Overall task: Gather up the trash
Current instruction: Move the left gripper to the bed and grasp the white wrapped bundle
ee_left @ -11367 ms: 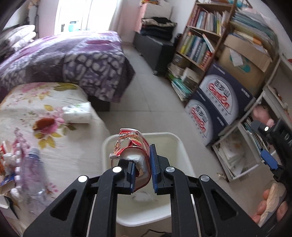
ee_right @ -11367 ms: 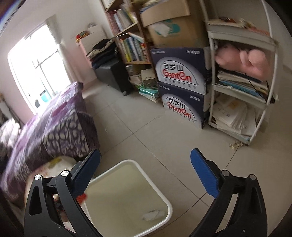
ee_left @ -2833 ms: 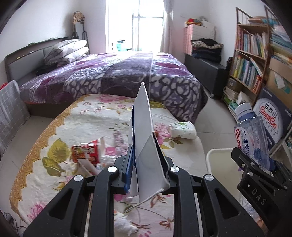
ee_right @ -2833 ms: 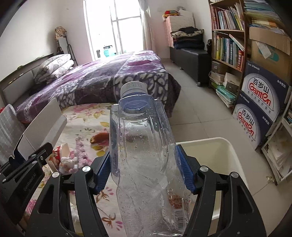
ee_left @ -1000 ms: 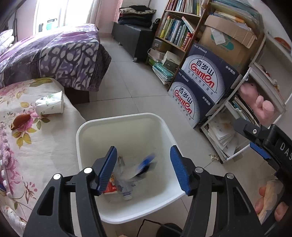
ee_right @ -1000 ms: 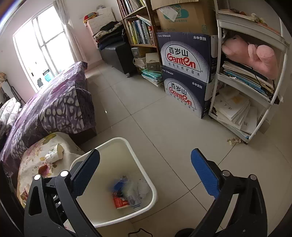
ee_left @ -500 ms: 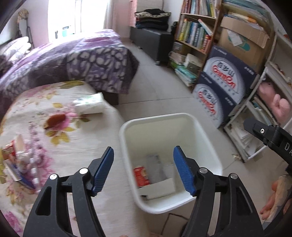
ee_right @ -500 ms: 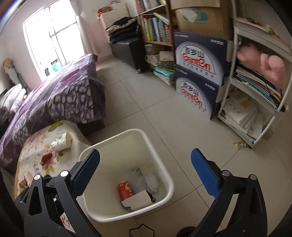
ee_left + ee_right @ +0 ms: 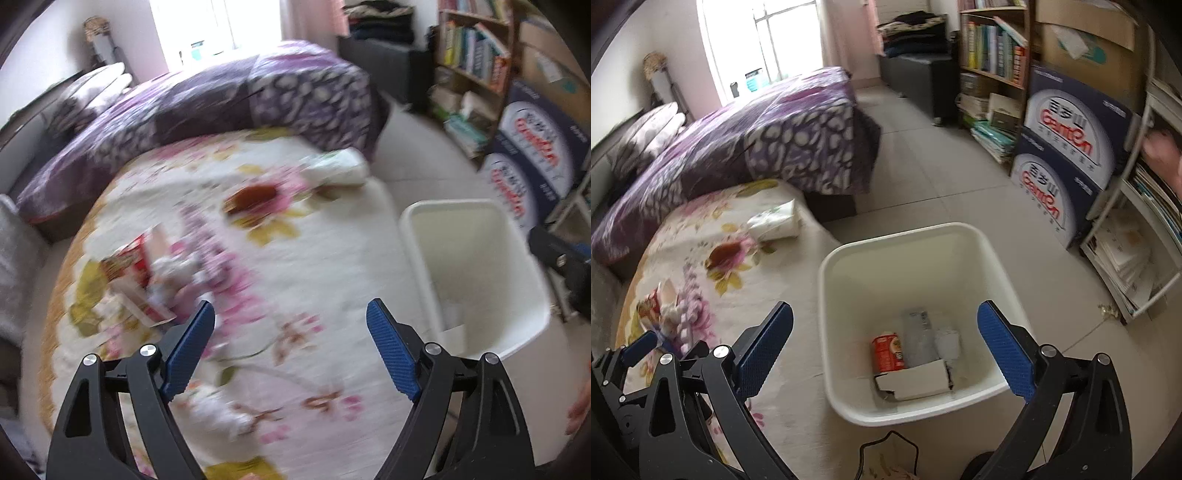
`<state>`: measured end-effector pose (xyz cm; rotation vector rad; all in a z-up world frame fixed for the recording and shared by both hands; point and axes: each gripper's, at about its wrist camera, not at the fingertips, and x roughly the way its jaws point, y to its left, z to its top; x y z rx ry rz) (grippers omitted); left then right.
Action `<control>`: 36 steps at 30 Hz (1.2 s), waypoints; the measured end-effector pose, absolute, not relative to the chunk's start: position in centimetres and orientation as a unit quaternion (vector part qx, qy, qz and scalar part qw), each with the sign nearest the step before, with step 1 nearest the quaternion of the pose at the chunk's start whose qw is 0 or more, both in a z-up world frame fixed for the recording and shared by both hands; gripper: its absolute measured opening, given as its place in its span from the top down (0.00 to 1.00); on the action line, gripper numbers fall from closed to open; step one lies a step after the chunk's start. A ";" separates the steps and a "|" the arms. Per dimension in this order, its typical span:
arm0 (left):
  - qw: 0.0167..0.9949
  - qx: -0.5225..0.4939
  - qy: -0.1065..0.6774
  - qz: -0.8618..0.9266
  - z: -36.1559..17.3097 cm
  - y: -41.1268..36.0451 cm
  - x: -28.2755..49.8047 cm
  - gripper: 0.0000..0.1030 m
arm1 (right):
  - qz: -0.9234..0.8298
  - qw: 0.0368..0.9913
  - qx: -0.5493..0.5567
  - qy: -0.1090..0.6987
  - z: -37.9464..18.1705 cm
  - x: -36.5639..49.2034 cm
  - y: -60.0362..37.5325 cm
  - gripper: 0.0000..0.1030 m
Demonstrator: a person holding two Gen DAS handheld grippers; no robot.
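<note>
Both claws are empty, the left claw (image 9: 290, 341) opening wider and the right claw (image 9: 886, 345) wide apart, while the bin (image 9: 849, 258) already holds a can (image 9: 887, 352), a box (image 9: 916, 384) and more, and wrappers (image 9: 138, 275) remain on the bed (image 9: 332, 266).

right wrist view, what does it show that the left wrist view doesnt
Only the right wrist view looks into the white bin: a red cup, a clear bottle and a white box lie at the bottom. Only the left wrist view shows the crumpled white paper near the left gripper, whose empty jaws are opening. Both show the bin, the tissue pack and the red wrapper pile.
</note>
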<state>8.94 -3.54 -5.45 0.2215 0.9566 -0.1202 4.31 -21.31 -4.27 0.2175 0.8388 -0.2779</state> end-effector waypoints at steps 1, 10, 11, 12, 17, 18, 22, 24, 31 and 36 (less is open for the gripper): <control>0.878 0.110 0.463 -0.048 -5.7 -3.0 8.9 0.20 | -0.131 0.898 0.102 0.407 -4.4 4.5 -20.9 0.07; 0.843 0.079 0.530 0.032 -8.7 2.4 8.6 0.20 | -0.105 0.898 0.088 0.419 -5.1 5.9 -17.0 0.07; 0.836 0.065 0.544 0.038 -9.2 2.9 8.6 0.20 | -0.101 0.897 0.089 0.421 -5.2 6.0 -16.7 0.07; 0.831 0.057 0.552 0.040 -9.5 3.2 8.7 0.20 | -0.100 0.897 0.089 0.422 -5.2 6.1 -16.5 0.07; 0.798 -0.004 0.601 0.044 -11.8 5.1 9.3 0.20 | -0.090 0.894 0.093 0.430 -5.7 6.9 -15.4 0.07; 0.792 -0.016 0.608 0.045 -12.2 5.5 9.4 0.21 | -0.089 0.893 0.094 0.431 -5.8 7.0 -15.2 0.07; 0.778 -0.037 0.625 0.039 -13.0 6.3 9.5 0.40 | -0.080 0.887 0.105 0.443 -6.4 7.7 -14.3 0.07; 0.777 -0.039 0.628 0.034 -13.2 6.7 9.3 0.44 | -0.073 0.884 0.106 0.449 -6.7 8.2 -13.6 0.07; 0.774 -0.078 0.629 0.016 -12.5 9.8 8.3 0.54 | -0.037 0.874 0.107 0.472 -8.3 10.1 -10.8 0.07; 0.786 -0.101 0.608 0.051 -10.8 14.6 8.3 0.54 | 0.009 0.879 0.098 0.466 -8.9 11.2 -7.6 0.07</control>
